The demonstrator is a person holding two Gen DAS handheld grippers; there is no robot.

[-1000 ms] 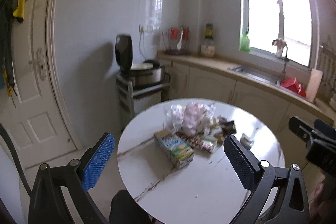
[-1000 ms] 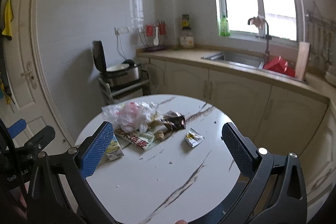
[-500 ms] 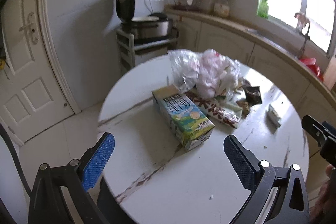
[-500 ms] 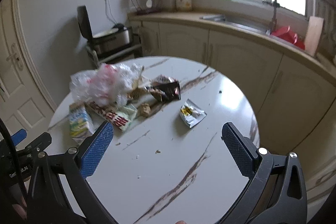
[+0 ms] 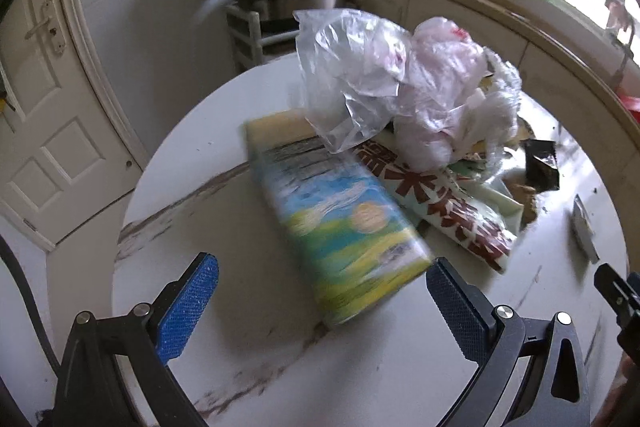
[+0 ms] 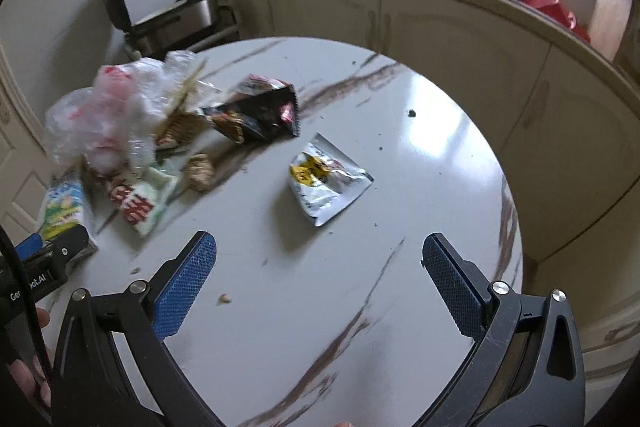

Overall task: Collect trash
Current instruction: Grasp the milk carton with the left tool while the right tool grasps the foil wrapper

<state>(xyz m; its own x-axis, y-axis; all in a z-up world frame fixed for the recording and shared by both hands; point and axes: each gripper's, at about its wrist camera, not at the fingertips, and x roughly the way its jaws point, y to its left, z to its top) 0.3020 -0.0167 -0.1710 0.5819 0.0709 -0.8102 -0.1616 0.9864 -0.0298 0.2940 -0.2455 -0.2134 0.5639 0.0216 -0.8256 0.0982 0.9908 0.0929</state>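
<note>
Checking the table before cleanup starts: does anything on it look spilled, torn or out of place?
Yes. Litter is heaped on the round table: crumpled plastic bags, a drink carton lying on its side, a torn-open black snack bag, and an empty silver wrapper lying apart. Crumbs dot the tabletop.

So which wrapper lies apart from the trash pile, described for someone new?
On the round marble table, look right of the heap of plastic bags. The silver wrapper lies alone there, torn open, with a yellow-and-black print.
</note>
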